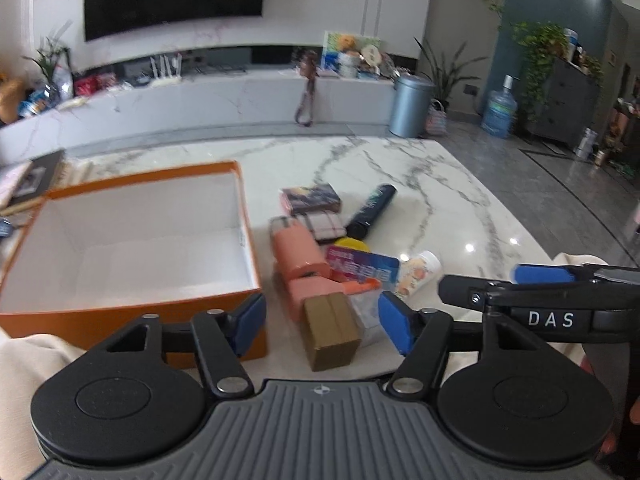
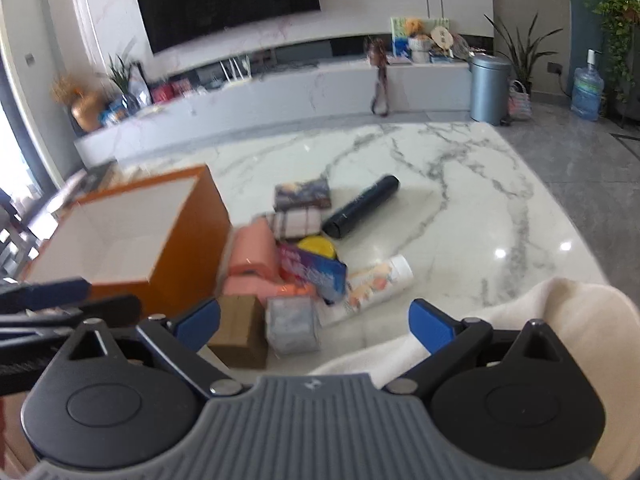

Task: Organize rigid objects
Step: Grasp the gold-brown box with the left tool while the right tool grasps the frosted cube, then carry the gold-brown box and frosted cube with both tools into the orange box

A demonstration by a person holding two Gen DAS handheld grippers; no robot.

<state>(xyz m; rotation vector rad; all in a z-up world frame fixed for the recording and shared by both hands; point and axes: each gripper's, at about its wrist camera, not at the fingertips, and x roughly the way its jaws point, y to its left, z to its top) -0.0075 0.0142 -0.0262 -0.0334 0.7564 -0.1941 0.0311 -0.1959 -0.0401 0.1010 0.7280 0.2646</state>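
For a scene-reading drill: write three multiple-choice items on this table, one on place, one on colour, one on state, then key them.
1. Where is the orange box relative to the pile of items?
A. left of it
B. right of it
C. on top of it

2. What colour is the long cylinder at the pile's far side?
A. white
B. dark
C. pink

3. The orange box is:
A. lidded
B. full
C. open and empty

Key: A, the pile lies to its right; B, it looks nearly black; C, its bare white inside shows.
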